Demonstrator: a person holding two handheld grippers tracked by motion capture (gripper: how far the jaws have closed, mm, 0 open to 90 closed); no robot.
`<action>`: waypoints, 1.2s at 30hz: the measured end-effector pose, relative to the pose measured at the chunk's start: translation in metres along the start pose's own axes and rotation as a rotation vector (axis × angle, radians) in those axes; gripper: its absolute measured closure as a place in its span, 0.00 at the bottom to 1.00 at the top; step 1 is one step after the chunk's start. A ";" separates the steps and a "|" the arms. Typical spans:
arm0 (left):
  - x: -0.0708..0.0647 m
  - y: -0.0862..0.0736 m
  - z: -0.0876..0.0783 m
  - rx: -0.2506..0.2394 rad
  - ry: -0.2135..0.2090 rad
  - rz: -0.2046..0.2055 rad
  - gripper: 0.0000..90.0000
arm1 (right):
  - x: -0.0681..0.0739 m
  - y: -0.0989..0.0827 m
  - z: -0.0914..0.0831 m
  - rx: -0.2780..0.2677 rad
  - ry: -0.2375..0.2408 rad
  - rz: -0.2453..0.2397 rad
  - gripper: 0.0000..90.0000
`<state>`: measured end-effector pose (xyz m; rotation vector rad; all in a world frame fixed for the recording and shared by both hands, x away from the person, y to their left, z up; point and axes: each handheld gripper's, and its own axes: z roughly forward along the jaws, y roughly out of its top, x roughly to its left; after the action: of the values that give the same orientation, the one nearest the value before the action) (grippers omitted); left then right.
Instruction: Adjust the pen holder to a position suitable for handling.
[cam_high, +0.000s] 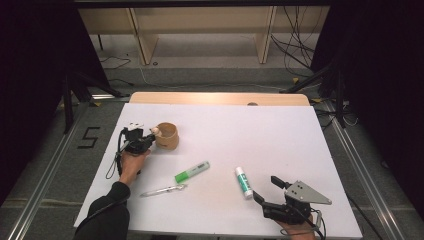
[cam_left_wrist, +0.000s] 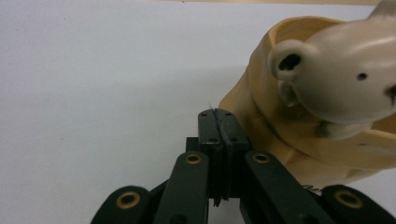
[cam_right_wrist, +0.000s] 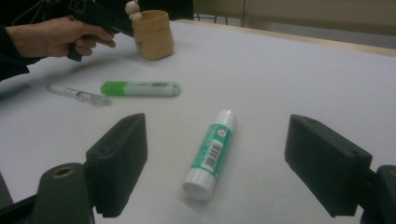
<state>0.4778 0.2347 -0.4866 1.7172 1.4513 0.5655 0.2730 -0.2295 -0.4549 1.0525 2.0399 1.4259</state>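
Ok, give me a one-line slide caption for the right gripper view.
Open right tongs frame a green glue stick on the white table, highlighter and pen beyond.

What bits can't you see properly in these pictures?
- Inside of the tan cup: hidden by its own wall in the high view and right gripper view.
- Bear figure: cut off by the frame edge in the left gripper view; tiny in the high view.
- Glue stick label: too blurred to read.
- Clear pen: details too small.
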 end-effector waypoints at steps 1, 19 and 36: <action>0.000 0.000 0.000 0.000 0.001 0.001 1.00 | 0.000 0.000 0.000 0.000 0.000 0.000 0.25; -0.055 0.008 0.018 0.041 -0.057 0.103 1.00 | -0.001 0.000 0.000 0.003 -0.006 0.004 0.25; -0.100 0.017 0.039 0.062 -0.092 0.134 1.00 | -0.001 0.000 0.001 0.010 -0.003 0.004 0.25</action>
<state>0.4933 0.1269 -0.4799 1.8747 1.3080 0.5099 0.2745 -0.2300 -0.4556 1.0632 2.0463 1.4167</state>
